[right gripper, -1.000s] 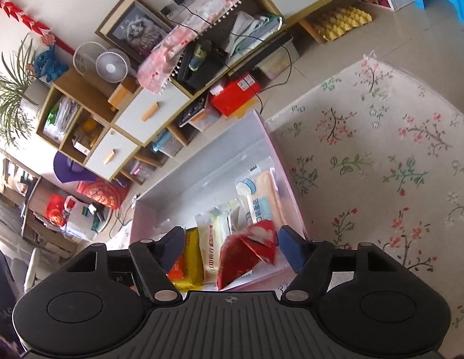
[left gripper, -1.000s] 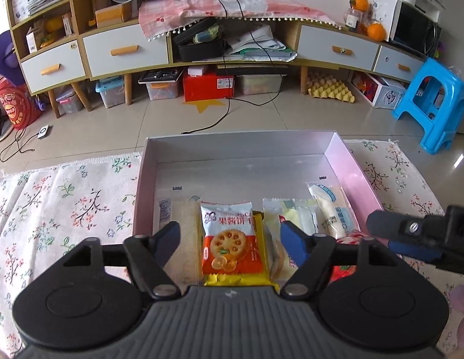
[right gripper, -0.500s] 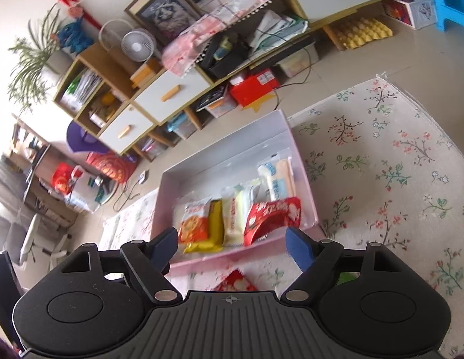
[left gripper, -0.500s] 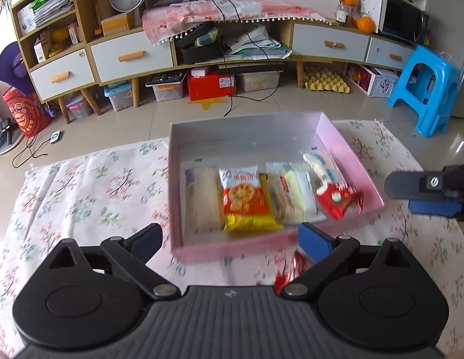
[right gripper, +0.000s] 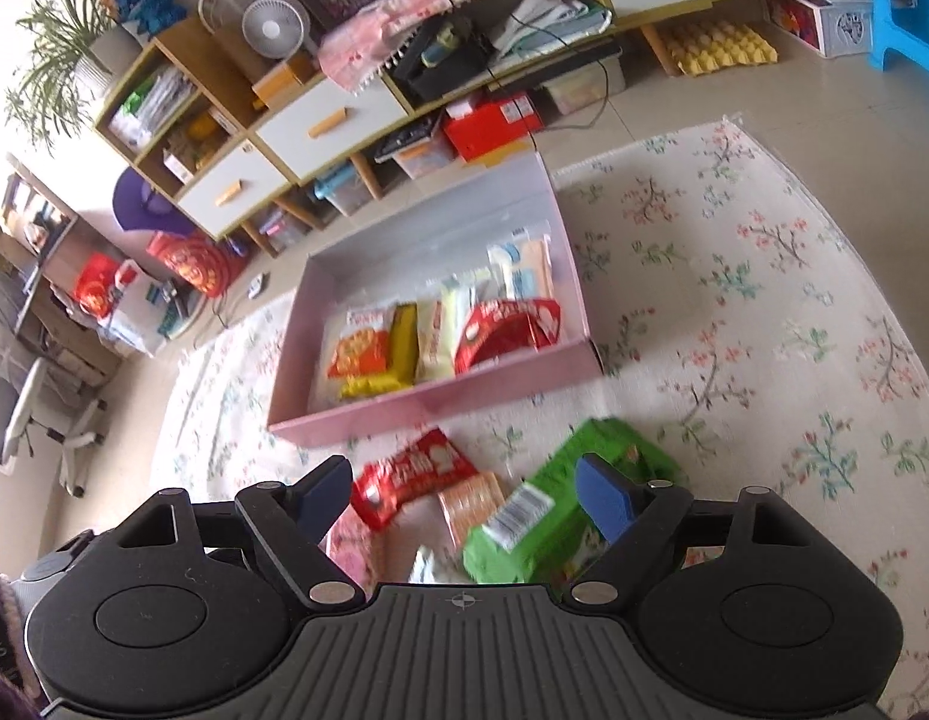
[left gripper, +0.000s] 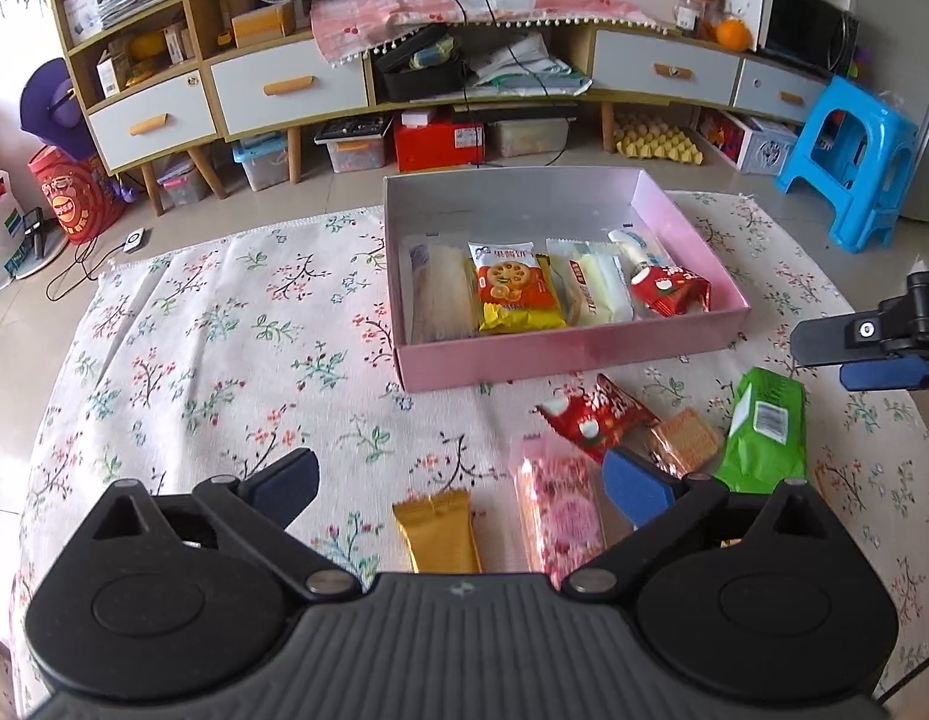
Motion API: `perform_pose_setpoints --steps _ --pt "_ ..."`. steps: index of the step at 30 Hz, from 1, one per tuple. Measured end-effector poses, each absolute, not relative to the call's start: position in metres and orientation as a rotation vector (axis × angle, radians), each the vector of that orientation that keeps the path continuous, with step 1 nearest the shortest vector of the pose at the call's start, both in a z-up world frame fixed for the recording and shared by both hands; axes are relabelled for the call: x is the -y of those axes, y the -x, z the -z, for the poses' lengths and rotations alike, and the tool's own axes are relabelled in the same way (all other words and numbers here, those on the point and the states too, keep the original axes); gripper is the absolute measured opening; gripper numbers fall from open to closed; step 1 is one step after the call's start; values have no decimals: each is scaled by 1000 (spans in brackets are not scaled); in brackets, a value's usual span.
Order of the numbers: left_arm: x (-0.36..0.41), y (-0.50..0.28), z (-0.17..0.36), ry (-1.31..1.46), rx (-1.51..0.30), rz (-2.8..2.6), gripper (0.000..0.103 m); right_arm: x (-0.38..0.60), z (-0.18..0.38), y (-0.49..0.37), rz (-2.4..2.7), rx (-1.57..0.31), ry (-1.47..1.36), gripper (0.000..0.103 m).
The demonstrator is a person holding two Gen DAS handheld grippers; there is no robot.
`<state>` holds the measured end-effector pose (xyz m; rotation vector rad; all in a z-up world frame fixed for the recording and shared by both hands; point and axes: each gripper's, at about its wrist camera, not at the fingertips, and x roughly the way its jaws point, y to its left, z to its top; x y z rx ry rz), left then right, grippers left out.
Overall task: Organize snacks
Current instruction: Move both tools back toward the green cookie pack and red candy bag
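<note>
A pink box [left gripper: 572, 345] [right gripper: 440, 399] on the floral cloth holds a row of snacks: a clear pack, an orange biscuit pack [left gripper: 512, 288], pale packs and a red pack [left gripper: 668, 291] [right gripper: 506, 330]. Loose snacks lie in front of it: a red pack [left gripper: 590, 417] [right gripper: 413, 474], a cracker pack [left gripper: 686, 441], a green pack [left gripper: 764, 438] [right gripper: 560, 510], a pink pack [left gripper: 557, 510] and a gold pack [left gripper: 437, 531]. My left gripper [left gripper: 458, 483] is open and empty above the loose snacks. My right gripper [right gripper: 464, 495] is open and empty above them; it also shows in the left wrist view [left gripper: 848, 354].
The floral cloth [left gripper: 224, 360] covers the low table. Beyond it are the tiled floor, a long wooden cabinet [left gripper: 284, 84] with drawers, storage bins, and a blue stool [left gripper: 854, 150] at the right.
Both grippers have pulled back from the box toward the near edge. The red pack that was between the right fingers now lies in the box. The loose snacks have come into view.
</note>
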<state>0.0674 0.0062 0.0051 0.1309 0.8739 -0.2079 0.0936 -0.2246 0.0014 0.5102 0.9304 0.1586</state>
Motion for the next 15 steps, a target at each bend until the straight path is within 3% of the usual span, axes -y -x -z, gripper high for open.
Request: perform_pose_setpoints --steps 15 --pt "-44 -47 24 -114 -856 207 102 205 16 -85 -164 -1039 -443 87"
